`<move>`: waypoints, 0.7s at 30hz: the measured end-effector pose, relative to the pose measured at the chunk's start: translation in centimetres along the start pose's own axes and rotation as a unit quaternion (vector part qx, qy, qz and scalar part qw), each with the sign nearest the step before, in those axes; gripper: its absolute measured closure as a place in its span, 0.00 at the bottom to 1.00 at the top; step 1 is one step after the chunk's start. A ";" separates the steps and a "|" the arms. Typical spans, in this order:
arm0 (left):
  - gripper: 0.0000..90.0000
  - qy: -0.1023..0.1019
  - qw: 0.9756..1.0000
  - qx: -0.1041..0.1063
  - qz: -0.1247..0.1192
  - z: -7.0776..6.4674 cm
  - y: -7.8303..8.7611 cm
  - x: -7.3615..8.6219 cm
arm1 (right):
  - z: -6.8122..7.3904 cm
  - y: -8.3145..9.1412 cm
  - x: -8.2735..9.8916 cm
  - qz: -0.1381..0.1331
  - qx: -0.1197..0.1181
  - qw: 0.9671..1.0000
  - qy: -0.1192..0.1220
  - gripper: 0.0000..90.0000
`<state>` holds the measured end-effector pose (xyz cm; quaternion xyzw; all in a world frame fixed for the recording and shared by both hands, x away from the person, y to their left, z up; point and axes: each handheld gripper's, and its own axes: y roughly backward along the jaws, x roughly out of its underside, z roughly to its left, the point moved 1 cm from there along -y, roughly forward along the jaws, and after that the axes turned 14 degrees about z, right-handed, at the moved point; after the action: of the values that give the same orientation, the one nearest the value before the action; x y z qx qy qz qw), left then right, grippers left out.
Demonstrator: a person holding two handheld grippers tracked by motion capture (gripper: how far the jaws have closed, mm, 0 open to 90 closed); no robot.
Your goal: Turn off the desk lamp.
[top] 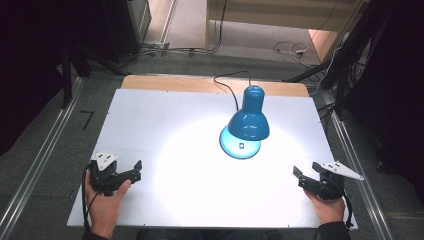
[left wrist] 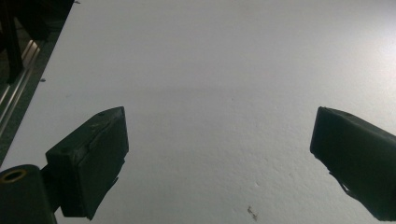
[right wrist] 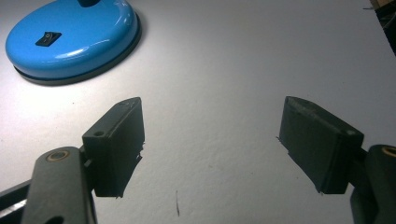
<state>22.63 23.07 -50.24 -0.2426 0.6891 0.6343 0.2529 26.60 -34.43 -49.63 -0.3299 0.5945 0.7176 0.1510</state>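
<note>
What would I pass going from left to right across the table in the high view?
Left gripper, held open in the person's left hand → blue desk lamp, lit, with its round base on the white table → right gripper, also open, in the right hand.
</note>
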 end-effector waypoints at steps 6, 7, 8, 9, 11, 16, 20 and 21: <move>0.06 -0.001 1.000 0.002 -0.003 0.0 0.1 0.0 | 0.4 -0.1 -0.2 -0.001 -0.002 1.000 0.001 0.23; 0.06 -0.001 1.000 0.003 -0.003 -0.1 0.1 0.0 | 0.4 -0.1 -0.2 -0.001 -0.002 1.000 0.001 0.23; 0.06 -0.002 1.000 0.004 -0.001 -0.1 0.1 0.0 | 0.5 -0.2 -0.3 -0.001 -0.003 1.000 0.005 0.23; 0.06 -0.001 1.000 0.003 -0.001 -0.1 0.0 0.0 | 0.5 -0.2 -0.3 -0.001 -0.004 1.000 0.005 0.23; 0.06 -0.001 1.000 0.003 0.000 -0.1 -0.1 0.0 | 0.5 -0.3 -0.3 0.000 -0.004 1.000 0.005 0.23; 0.06 -0.001 1.000 0.003 0.000 0.0 -0.1 0.0 | 0.8 -0.5 -0.7 -0.002 -0.010 1.000 0.007 0.21; 0.06 -0.001 1.000 0.004 0.000 -0.1 -0.1 0.0 | 1.3 -0.8 -1.1 -0.002 -0.012 1.000 0.014 0.20; 0.06 0.000 1.000 0.005 0.001 -0.1 -0.1 0.0 | 1.4 -0.9 -1.2 -0.001 -0.013 1.000 0.017 0.20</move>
<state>22.69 23.00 -50.33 -0.2406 0.6922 0.6313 0.2539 27.57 -32.65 -49.40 -0.3449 0.5869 0.7195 0.1371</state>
